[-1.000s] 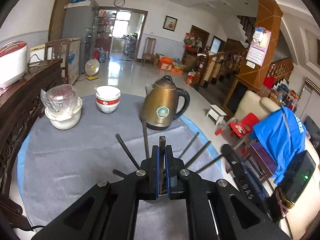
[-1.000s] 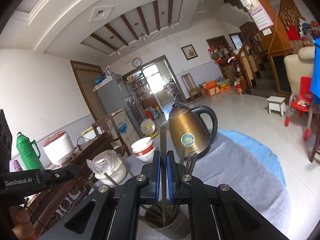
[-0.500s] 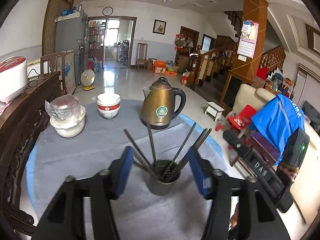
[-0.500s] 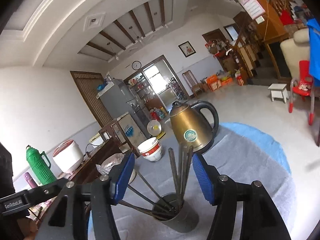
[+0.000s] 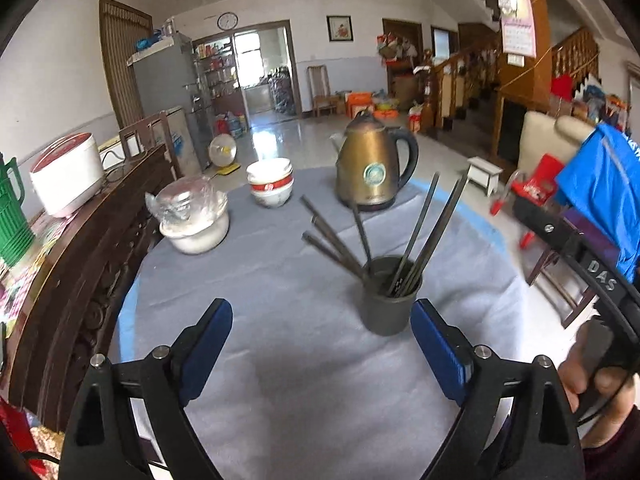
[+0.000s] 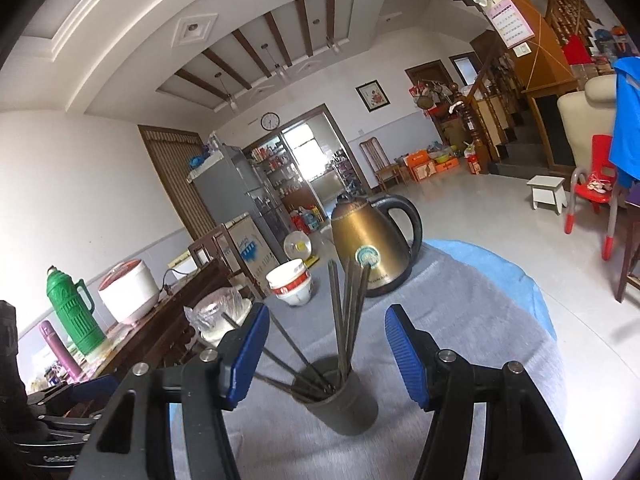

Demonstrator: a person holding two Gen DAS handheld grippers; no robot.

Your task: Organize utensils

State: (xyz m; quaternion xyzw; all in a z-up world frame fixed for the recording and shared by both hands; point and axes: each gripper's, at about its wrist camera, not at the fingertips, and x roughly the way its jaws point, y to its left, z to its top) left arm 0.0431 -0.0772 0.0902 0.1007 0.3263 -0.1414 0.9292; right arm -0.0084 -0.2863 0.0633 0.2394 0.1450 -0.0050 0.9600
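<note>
The left claw (image 5: 322, 344) is opening, its blue pads spread wide with nothing between them. The right claw (image 6: 326, 350) stands open too, and empty. Just ahead of both, a little right of the left claw's centre, the cup (image 5: 390, 296) sits on the grey cloth (image 5: 260, 272) with the chopsticks (image 5: 420, 232) fanned out of it, leaning all ways. A pad clipping a leaning stick, I judge, could tip the light cup. Farther off stand a kettle (image 5: 372, 164) and bowls (image 5: 270, 182).

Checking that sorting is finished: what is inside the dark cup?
Dark chopsticks stand fanned out inside the dark cup; their lower ends and the cup's bottom are hidden by its wall.
</note>
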